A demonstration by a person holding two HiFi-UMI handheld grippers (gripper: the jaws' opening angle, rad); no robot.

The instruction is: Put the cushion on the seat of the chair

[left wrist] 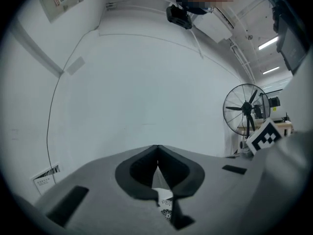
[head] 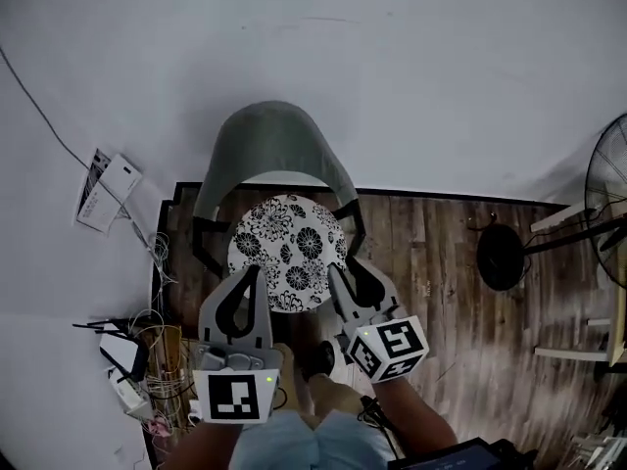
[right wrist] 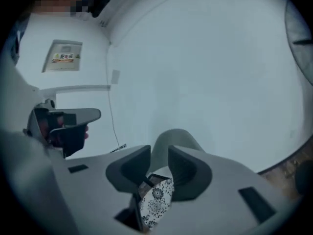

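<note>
A round white cushion [head: 289, 253] with black flowers lies flat on the seat of the grey shell chair [head: 269, 140], which stands against the white wall. My left gripper [head: 257, 270] hovers over the cushion's front left edge, its tips [left wrist: 157, 147] meeting with nothing pinched; the cushion [left wrist: 166, 207] shows below them. My right gripper [head: 345, 267] is over the front right edge, jaws apart [right wrist: 159, 153]. The chair back [right wrist: 176, 138] shows through their gap and the cushion [right wrist: 156, 202] lies beneath, untouched.
A standing fan [head: 612, 194] with a black round base [head: 502, 256] is at the right on the wooden floor. Cables and white boxes [head: 137, 360] crowd the floor left of the chair. A sheet of paper [head: 108, 192] hangs on the wall.
</note>
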